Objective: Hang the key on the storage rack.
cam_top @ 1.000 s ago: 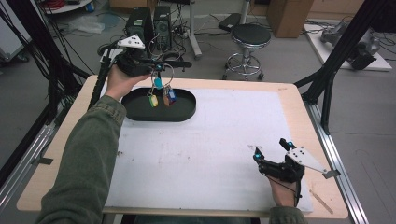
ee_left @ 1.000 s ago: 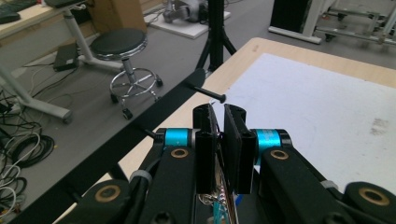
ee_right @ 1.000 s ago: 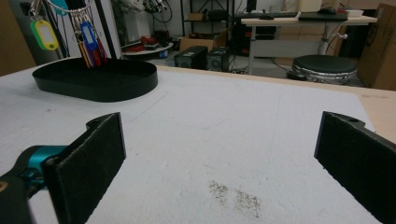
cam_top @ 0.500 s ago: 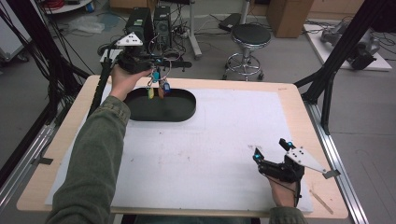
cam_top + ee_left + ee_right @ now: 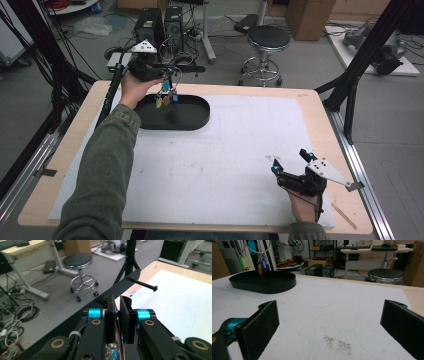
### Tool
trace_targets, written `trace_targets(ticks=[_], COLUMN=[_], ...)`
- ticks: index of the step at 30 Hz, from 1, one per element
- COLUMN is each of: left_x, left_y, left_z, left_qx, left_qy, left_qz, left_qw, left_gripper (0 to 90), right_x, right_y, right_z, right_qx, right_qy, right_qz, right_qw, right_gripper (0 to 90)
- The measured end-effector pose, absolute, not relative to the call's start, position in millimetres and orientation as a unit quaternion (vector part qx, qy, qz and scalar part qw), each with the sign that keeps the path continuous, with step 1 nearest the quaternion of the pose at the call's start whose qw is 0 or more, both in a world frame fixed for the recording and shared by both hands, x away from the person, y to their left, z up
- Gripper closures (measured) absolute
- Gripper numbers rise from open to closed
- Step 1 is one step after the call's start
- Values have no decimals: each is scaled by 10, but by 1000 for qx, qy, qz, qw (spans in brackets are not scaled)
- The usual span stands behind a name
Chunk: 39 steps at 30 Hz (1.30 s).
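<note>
Above the black oval tray (image 5: 172, 112) in the high view, the left gripper (image 5: 167, 75) holds a key ring with coloured tags (image 5: 166, 95) hanging beneath it. Left gripper view: jaws clamped on the ring. Right gripper view: right gripper (image 5: 329, 322) jaws wide apart, empty, tags (image 5: 254, 262) well beyond.

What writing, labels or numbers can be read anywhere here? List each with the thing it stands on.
No legible text anywhere.
Key tags hanging from the left claw above the black tray: any labels are too small to read.
Cardboard boxes on the floor: no readable print.
Computer towers behind the table: any markings are too blurred to read.
White mat: stains only, no writing.
</note>
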<state>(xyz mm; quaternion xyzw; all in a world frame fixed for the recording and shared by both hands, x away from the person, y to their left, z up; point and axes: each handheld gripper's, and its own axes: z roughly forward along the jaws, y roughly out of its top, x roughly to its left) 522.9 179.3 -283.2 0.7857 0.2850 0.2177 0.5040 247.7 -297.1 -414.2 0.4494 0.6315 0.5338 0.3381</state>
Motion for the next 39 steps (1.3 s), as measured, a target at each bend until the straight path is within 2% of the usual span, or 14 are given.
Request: trace_targets(ticks=[8, 14, 19, 27, 31, 33, 39], left_x=[5230, 5149, 5089, 4994, 4976, 4954, 4901], left_y=[1718, 1743, 1803, 1817, 1812, 1797, 1812], left_z=[-2885, -2878, -2820, -2730, -2729, -2730, -2755], left_qx=[798, 765, 738, 748, 751, 749, 753], left_qy=[296, 342, 353, 361, 375, 385, 384], left_qz=[224, 225, 206, 203, 195, 212, 212], left_qw=[474, 497, 536, 518, 508, 496, 490], left_gripper=[830, 816, 619, 232, 101, 27, 16], right_x=[2477, 2465, 2474, 2482, 2484, 2479, 2479], right_y=[-2987, -2985, -2996, -2990, -2979, -2975, -2981], right_z=[-4143, -4140, -4143, -4143, -4142, -4139, -4137], right_qx=[451, 451, 452, 451, 450, 450, 451], right_qy=[629, 629, 626, 625, 627, 627, 625], right_qz=[537, 538, 540, 543, 542, 542, 544], right_qw=[337, 334, 335, 334, 333, 332, 331], right_gripper=[8, 8, 8, 8, 9, 9, 9])
